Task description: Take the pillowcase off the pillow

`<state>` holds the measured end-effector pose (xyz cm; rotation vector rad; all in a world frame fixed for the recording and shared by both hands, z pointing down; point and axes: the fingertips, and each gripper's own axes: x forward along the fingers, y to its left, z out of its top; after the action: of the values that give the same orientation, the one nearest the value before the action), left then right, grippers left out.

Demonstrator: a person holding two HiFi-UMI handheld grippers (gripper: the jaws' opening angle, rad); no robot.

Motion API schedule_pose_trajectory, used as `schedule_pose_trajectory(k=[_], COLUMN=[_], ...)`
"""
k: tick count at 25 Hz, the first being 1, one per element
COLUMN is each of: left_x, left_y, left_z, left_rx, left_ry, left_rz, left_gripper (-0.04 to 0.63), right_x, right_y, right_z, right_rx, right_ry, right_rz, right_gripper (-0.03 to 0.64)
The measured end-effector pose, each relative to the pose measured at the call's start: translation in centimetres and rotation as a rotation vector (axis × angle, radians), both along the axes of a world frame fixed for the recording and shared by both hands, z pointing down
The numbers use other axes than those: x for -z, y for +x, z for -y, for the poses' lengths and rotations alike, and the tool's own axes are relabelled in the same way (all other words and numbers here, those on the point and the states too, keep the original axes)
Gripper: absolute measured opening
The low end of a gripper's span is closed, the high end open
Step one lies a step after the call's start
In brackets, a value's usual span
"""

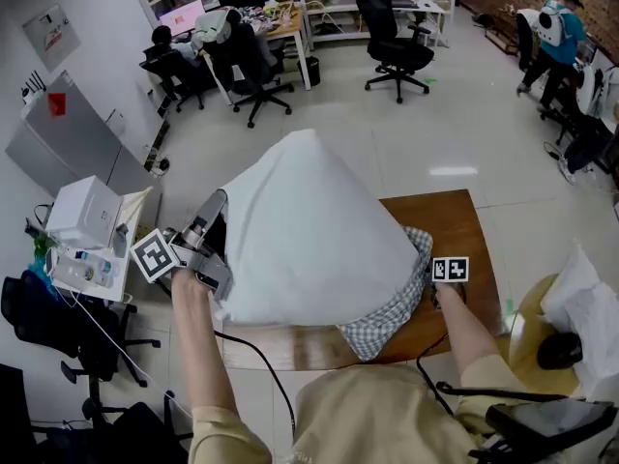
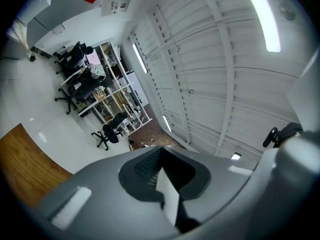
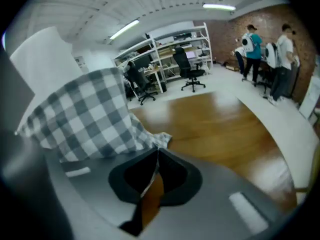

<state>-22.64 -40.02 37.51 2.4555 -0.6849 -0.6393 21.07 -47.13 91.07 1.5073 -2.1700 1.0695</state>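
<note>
**No legible writing in any view**

The only deliberate signs are black-and-white square patterns, without letters or digits: one on the marker cube (image 1: 155, 255) of the left hand-held gripper (image 2: 161, 150), one on the marker cube (image 1: 450, 270) of the right hand-held gripper (image 3: 156, 153). On the far left wall hangs a printed sheet (image 1: 50, 35), too small to read. A red tag (image 1: 57, 103) on the grey cabinet (image 1: 73, 138) below it shows no readable characters. In the left gripper view, white labels (image 2: 118, 6) beside the red tag are blurred.
</note>
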Motion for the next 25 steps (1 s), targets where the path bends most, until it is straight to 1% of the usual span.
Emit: schedule_pose_trajectory(k=[1,2,3,5,6,7,8,9,10,11,12,13,15,17,19,20,21,22,23,24,25], left_x=[-0.5,-1.3,-2.1,-3.4,-3.8,-4.1,-4.3,-4.4,-4.5,-4.5,-4.5,-4.5,-4.1,-3.7,-3.5,-3.5,-3.5,-3.2,-2.6,-1.7,-1.2], left_y=[0.4,0.7,0.7,0.4,0.2,0.2,0.1,0.1,0.1,0.1,0.1,0.2,0.5,1.1,2.0,2.6,3.2,3.9,4.9,5.9,6.6], left_z=[0.1,0.5,1.1,2.6,3.3,3.9,4.5,5.0,5.5,6.0,6.4,6.7,7.2,7.2,6.7,6.3,5.8,5.4,5.1,5.1,5.1], left_rx=[-0.007,-0.009,-0.002,0.032,0.055,0.081,0.108,0.135,0.161,0.185,0.207,0.223,0.235,0.231,0.234,0.239,0.238,0.219,0.171,0.109,0.067], left_ry=[-0.003,-0.018,-0.045,-0.113,-0.145,-0.176,-0.204,-0.232,-0.257,-0.282,-0.303,-0.323,-0.351,-0.367,-0.388,-0.403,-0.409,-0.392,-0.338,-0.259,-0.197], left_rz=[0.002,-0.009,-0.034,-0.082,-0.088,-0.085,-0.074,-0.059,-0.041,-0.023,-0.005,0.010,0.029,0.036,0.047,0.055,0.061,0.059,0.049,0.038,0.040], left_gripper=[0.003,0.004,0.005,0.005,0.005,0.005,0.005,0.005,0.005,0.005,0.005,0.005,0.005,0.005,0.005,0.005,0.005,0.005,0.005,0.005,0.005], right_x=[-1.1,-1.0,0.2,4.5,7.3,10.1,13.0,15.7,18.5,21.0,23.2,24.6,25.1,22.8,19.5,17.9,16.4,14.9,13.3,11.8,10.4], right_y=[0.7,0.7,0.1,-1.4,-2.1,-2.9,-4.0,-5.5,-7.3,-9.3,-11.6,-14.0,-18.8,-22.8,-25.3,-26.1,-26.7,-27.3,-27.9,-28.4,-29.0], right_z=[-0.4,-0.3,0.1,0.7,0.4,-0.3,-1.6,-3.3,-5.4,-7.7,-10.2,-12.6,-16.6,-19.3,-21.0,-21.6,-22.0,-22.1,-21.9,-21.5,-20.9], right_rx=[-0.020,-0.024,-0.016,0.009,0.029,0.071,0.142,0.234,0.337,0.446,0.561,0.679,0.897,1.062,1.178,1.215,1.237,1.248,1.253,1.255,1.252], right_ry=[-0.017,-0.003,0.038,0.158,0.233,0.320,0.416,0.511,0.598,0.671,0.724,0.754,0.746,0.684,0.607,0.576,0.554,0.536,0.520,0.506,0.494], right_rz=[0.028,0.064,0.097,0.145,0.144,0.111,0.054,0.001,-0.022,-0.011,0.019,0.053,0.089,0.068,0.008,-0.030,-0.074,-0.129,-0.195,-0.267,-0.339], right_gripper=[0.009,0.009,0.009,0.022,0.038,0.047,0.067,0.095,0.097,0.097,0.096,0.097,0.097,0.102,0.155,0.181,0.190,0.190,0.190,0.189,0.186])
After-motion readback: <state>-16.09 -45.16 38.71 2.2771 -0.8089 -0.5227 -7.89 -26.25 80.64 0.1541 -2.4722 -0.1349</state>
